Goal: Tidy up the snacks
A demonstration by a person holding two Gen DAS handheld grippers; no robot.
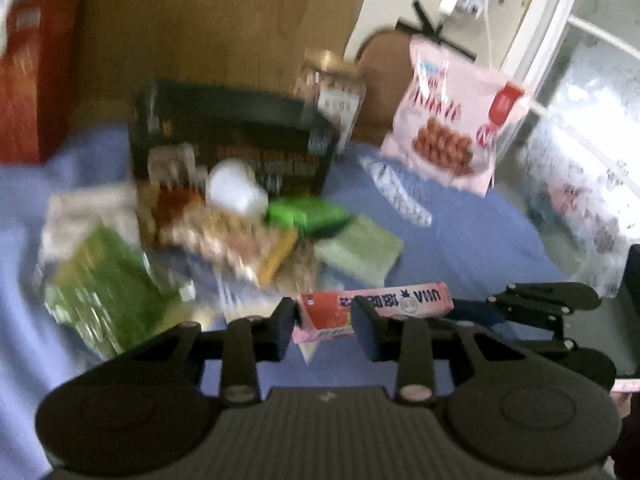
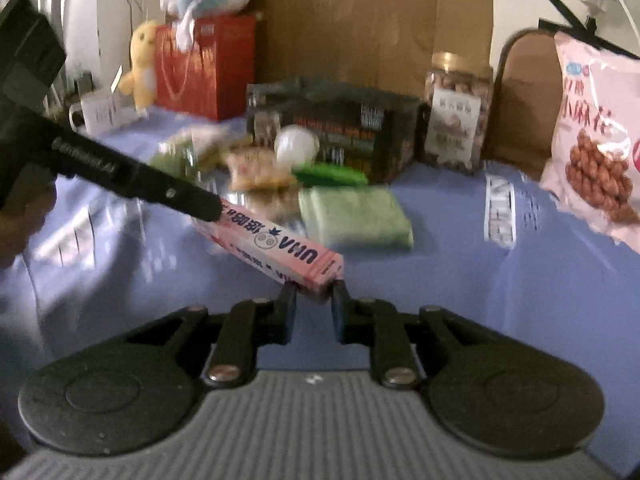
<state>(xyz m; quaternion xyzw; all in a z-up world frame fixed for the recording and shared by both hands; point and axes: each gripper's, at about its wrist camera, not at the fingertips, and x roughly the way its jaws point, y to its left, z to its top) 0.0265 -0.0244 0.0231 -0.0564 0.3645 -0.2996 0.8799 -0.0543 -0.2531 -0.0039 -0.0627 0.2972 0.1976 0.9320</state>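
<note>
Both tongs are gripping one pink box [image 2: 280,246] above the blue counter [image 2: 500,320]: right tongs [image 2: 314,298] clenched on its near end, left tongs [image 1: 322,320] on the far end. Hand it over cleanly, one side releasing first. Beyond: one crate [image 2: 336,128], one jar [image 2: 458,112], one pink bag [image 2: 596,140]

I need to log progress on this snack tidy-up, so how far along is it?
Barely begun. Done: nothing looks sorted; the dark basket shows no snacks inside from here. In hand: both the left hand-held gripper and the right hand-held gripper clamp the pink candy box, one at each end. Left: the heap of packets on the blue cloth.
</note>
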